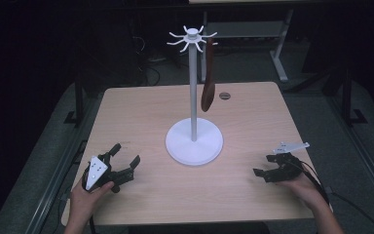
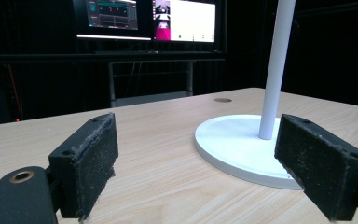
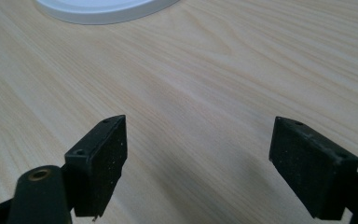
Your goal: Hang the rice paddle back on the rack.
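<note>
A white stand (image 1: 193, 87) with a round base (image 1: 194, 142) and a ring of hooks (image 1: 191, 38) on top rises from the middle of the wooden table (image 1: 146, 112). A dark brown utensil (image 1: 208, 80) hangs from one hook on its right side. My left gripper (image 1: 125, 157) rests low at the table's front left, open and empty, with the stand's base (image 2: 242, 149) and pole (image 2: 275, 70) just ahead. At the front right my right gripper (image 1: 262, 165) is held low over bare wood, open with nothing between its jaws; the base's rim (image 3: 107, 11) lies at the top of its view.
A small round grommet (image 1: 224, 96) sits in the table's far right part. Monitors (image 2: 149, 21) and a metal frame (image 2: 149, 79) stand beyond the far edge. Dark floor, cables and table legs surround the table. Bare wood lies between the grippers and the stand.
</note>
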`<state>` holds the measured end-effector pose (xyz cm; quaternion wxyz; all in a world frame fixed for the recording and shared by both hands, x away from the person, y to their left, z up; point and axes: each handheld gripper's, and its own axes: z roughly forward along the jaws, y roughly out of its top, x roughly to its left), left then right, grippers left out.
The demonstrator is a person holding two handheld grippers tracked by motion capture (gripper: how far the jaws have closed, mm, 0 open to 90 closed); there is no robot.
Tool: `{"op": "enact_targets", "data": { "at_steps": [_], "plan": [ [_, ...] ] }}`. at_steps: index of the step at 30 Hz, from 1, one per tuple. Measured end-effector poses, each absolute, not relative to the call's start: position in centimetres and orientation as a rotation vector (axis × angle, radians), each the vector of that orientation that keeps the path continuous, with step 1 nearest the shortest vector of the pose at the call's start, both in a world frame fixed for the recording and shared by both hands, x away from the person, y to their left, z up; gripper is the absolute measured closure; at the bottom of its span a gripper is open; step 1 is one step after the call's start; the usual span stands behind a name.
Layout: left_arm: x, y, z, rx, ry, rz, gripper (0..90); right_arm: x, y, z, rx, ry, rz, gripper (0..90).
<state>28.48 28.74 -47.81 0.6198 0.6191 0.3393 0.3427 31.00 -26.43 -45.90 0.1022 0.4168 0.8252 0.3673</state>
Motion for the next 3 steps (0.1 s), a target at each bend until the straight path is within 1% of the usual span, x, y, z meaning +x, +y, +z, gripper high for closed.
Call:
{"op": "enact_targets", "data": {
  "at_steps": [3],
  "plan": [
    [28.49,28.75,-47.80,1.424,0.782,0.786,12.9,30.99,-26.45,-45.97,1.236,2.443,1.076,18.2]
  ]
}}
